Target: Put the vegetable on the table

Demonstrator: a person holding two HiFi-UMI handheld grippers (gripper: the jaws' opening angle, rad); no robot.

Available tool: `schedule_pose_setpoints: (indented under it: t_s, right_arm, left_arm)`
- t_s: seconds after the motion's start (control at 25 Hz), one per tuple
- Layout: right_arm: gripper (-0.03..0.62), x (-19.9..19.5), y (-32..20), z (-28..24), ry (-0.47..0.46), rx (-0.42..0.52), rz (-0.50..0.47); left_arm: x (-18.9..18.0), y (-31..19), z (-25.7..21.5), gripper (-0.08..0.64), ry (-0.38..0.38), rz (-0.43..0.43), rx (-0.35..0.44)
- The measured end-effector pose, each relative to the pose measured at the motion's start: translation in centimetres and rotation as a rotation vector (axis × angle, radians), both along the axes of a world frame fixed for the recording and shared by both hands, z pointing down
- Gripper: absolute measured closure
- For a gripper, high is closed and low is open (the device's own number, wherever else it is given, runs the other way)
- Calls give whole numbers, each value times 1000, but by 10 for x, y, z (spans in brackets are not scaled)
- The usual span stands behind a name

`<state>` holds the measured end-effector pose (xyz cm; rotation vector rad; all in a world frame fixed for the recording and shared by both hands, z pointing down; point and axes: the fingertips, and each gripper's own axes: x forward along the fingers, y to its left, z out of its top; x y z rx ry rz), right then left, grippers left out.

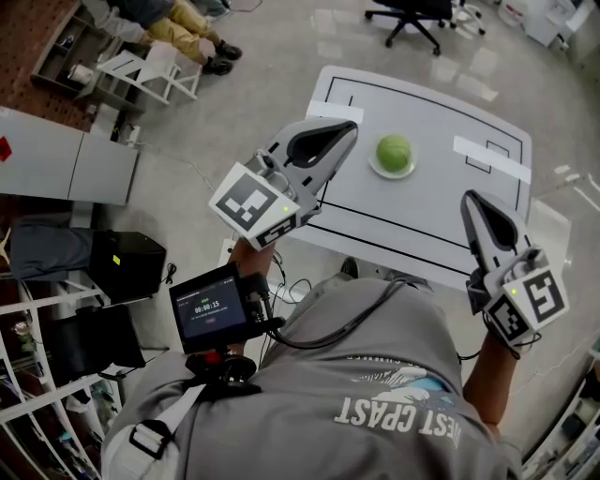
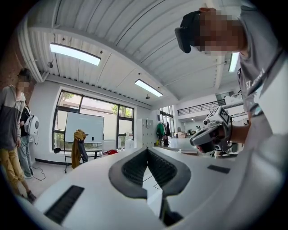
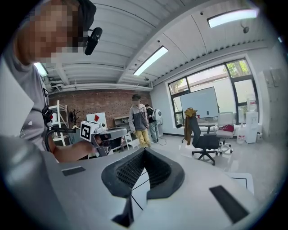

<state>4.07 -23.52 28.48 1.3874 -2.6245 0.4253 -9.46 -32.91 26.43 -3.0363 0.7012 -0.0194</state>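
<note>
A round green vegetable [image 1: 394,152] lies on a small white plate [image 1: 377,170] near the middle of the white table [image 1: 441,202], which has black lines on it. My left gripper [image 1: 352,127] hangs over the table's near left part, a short way left of the vegetable, with its jaws shut on nothing. My right gripper [image 1: 469,197] is held at the table's near right edge, also shut and empty. In the left gripper view my left gripper [image 2: 146,150] has its ribbed pads meeting at the tip. My right gripper [image 3: 144,150] looks the same in its own view. Neither gripper view shows the vegetable.
A black office chair [image 1: 412,14] stands beyond the table. A white rack [image 1: 150,66] and a seated person's legs [image 1: 192,33] are at the far left. A black case [image 1: 127,262] sits on the floor beside me. A person [image 3: 137,119] stands further off in the room.
</note>
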Motion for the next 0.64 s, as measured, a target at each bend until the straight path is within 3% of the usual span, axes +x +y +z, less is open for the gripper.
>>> schedule_pose_setpoints:
  t_s: [0.64]
  right_arm:
    - [586, 7, 9, -5, 8, -2, 29]
  left_arm:
    - [7, 8, -4, 554, 14, 30, 8]
